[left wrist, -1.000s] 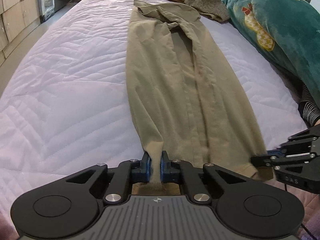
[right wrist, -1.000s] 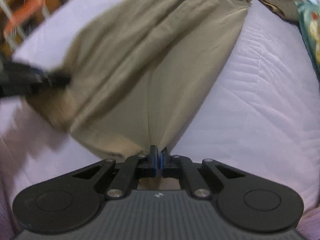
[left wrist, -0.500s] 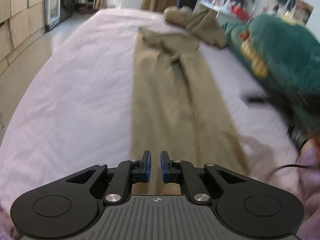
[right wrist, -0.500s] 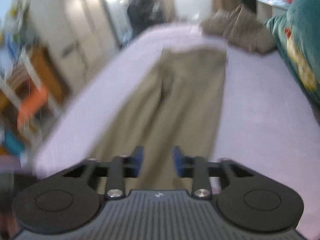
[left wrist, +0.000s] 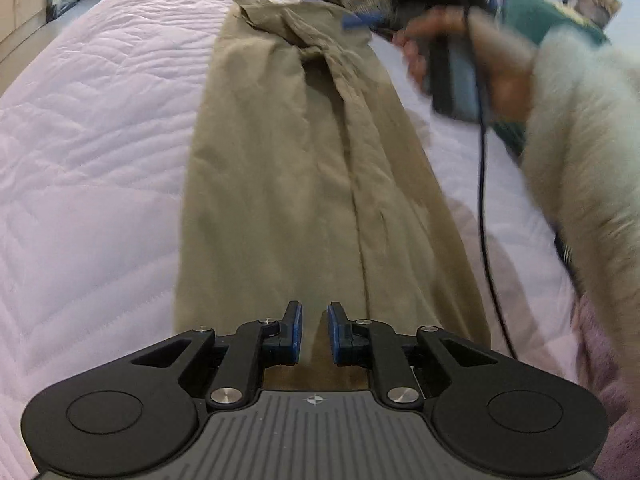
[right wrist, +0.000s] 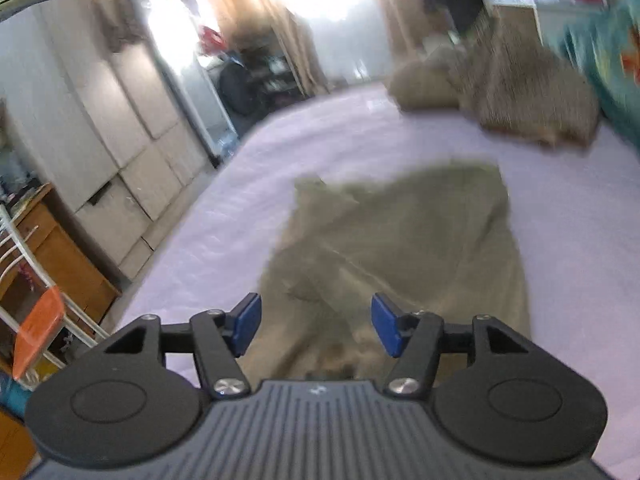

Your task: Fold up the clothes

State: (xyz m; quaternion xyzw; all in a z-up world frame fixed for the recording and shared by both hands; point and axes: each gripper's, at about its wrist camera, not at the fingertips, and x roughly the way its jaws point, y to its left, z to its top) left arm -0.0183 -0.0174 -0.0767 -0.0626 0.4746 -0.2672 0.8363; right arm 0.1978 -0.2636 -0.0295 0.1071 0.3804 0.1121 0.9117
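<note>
The khaki trousers point(left wrist: 288, 168) lie lengthwise on the quilted bed cover point(left wrist: 92, 128), stretched straight ahead of the left gripper point(left wrist: 314, 334), legs laid one over the other, hem end nearest the tool and waist end farthest from it. The left gripper sits low over the hem end with its jaws narrowly parted and nothing between them. The right gripper point(right wrist: 316, 326) hovers over the waist end point(right wrist: 400, 208), jaws spread wide and empty; that view is blurred, so fine detail of the cloth is not legible. In the left view the person's hand point(left wrist: 448, 48) and pale sleeve point(left wrist: 580, 152) reach along the right of the trousers toward the far end. A heap of other clothes point(right wrist: 520, 96) lies beyond the trousers. Judgement: the lengthwise fold appears in place; no crosswise fold shows, so the trousers remain at full length, and the far heap is not folded.
</note>
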